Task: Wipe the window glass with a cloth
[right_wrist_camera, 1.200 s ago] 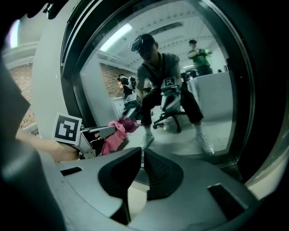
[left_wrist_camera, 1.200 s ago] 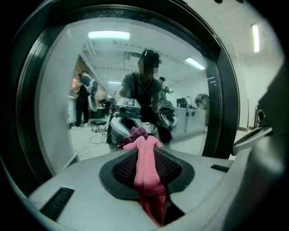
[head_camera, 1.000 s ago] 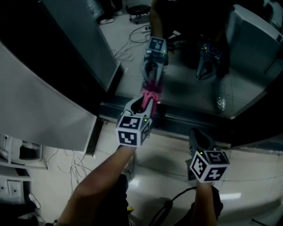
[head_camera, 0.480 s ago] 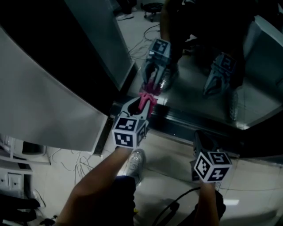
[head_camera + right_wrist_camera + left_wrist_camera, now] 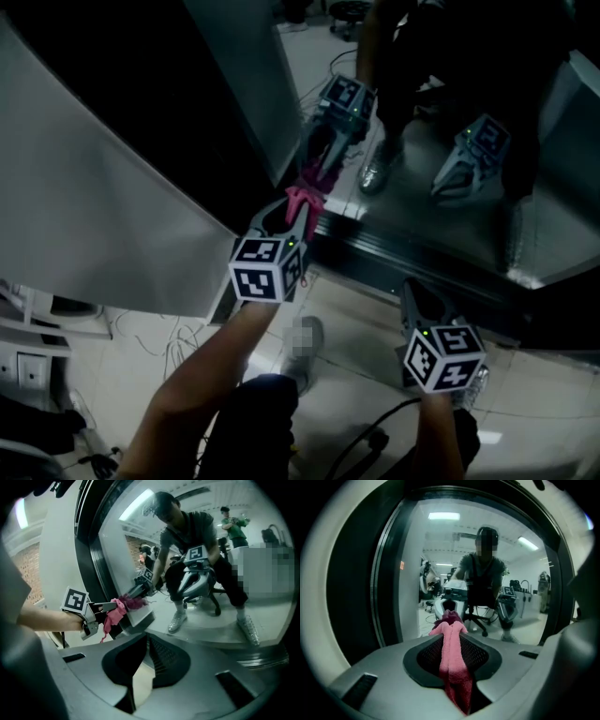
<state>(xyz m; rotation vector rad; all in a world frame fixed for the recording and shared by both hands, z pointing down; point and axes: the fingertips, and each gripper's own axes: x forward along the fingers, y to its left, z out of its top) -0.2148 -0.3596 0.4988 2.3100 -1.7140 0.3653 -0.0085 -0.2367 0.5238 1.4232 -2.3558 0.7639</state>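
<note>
A pink cloth [image 5: 306, 199] is pinched in my left gripper [image 5: 302, 214], and its bunched tip presses on the lower left of the window glass [image 5: 441, 112]. In the left gripper view the cloth [image 5: 452, 663] runs up between the jaws of that gripper [image 5: 451, 637] to the pane, which mirrors a person. My right gripper [image 5: 418, 292] hangs lower, short of the sill [image 5: 394, 258], off the glass, its jaws together on nothing. The right gripper view shows its own tips [image 5: 144, 641] meeting, and the left gripper [image 5: 101, 616] with the cloth [image 5: 115, 611] at the glass.
A dark window frame [image 5: 272, 141] borders the glass on the left. A pale panel [image 5: 94, 187] leans beyond it. Loose cables [image 5: 159, 337] lie on the tiled floor, a black cable [image 5: 366, 441] runs near my feet, and white equipment [image 5: 37, 319] stands at the lower left.
My left gripper has slid the cloth leftward along the lower glass, nearer the frame's left side. The right gripper has stayed low and off the glass.
</note>
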